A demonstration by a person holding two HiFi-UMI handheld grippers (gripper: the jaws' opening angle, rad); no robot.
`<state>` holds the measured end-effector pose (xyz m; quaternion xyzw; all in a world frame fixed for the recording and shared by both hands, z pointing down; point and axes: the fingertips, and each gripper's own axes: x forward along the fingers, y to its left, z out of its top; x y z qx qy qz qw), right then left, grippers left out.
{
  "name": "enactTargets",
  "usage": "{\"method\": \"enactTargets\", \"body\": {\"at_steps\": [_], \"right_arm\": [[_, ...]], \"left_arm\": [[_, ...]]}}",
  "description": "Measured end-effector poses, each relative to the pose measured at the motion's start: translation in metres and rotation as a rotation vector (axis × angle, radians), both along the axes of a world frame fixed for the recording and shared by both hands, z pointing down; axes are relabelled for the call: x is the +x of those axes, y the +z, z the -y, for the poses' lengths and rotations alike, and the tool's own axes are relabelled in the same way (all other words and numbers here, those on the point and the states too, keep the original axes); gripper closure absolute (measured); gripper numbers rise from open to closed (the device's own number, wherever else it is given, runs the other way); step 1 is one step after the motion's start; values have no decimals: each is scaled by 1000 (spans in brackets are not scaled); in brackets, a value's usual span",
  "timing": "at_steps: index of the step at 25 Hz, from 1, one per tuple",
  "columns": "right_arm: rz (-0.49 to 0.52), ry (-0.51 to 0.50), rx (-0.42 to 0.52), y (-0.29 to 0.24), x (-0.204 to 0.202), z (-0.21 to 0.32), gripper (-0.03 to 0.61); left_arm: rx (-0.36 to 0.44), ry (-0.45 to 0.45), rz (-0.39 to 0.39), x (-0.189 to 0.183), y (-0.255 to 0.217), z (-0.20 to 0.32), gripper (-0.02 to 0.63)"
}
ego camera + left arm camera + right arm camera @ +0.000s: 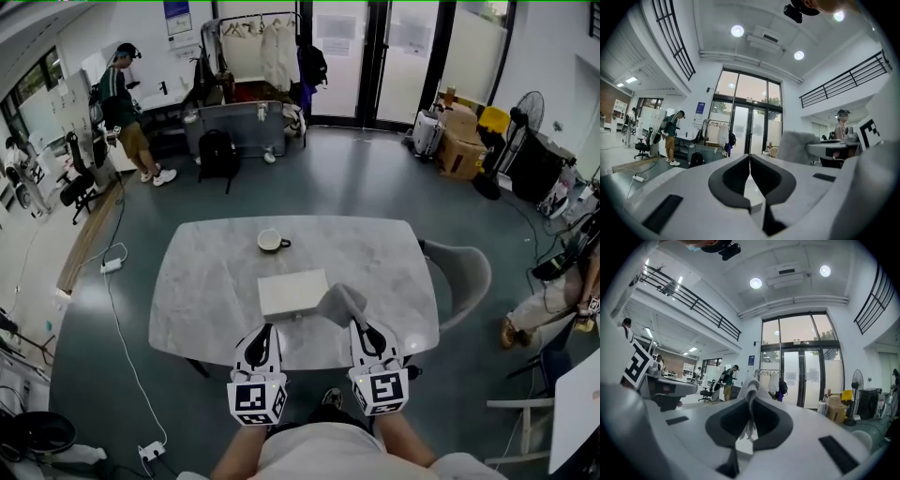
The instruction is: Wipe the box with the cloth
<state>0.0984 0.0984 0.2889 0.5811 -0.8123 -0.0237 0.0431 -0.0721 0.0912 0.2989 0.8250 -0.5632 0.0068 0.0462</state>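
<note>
My left claw: pressed together, nothing between, at near edge of worktop. My right claw: pinching soft grey cloth, crumpled and bunched. Cloth at right edge of box, which is flat, pale, rectangular, mid-worktop. Worktop: marbled stone, rounded corners, bare either side of box. Beyond, well apart: round white cup, handle to right.

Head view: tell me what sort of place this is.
Probably an open-plan office or lab hall: it has glass entrance doors, an office chair at the left and stacked cardboard boxes.
</note>
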Motion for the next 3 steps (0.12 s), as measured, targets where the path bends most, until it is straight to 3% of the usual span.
{"method": "enactTargets", "body": {"at_steps": [3], "right_arm": [[2, 2, 11, -5, -3, 2, 546]], "left_arm": [[6, 6, 4, -3, -4, 3, 584]]}}
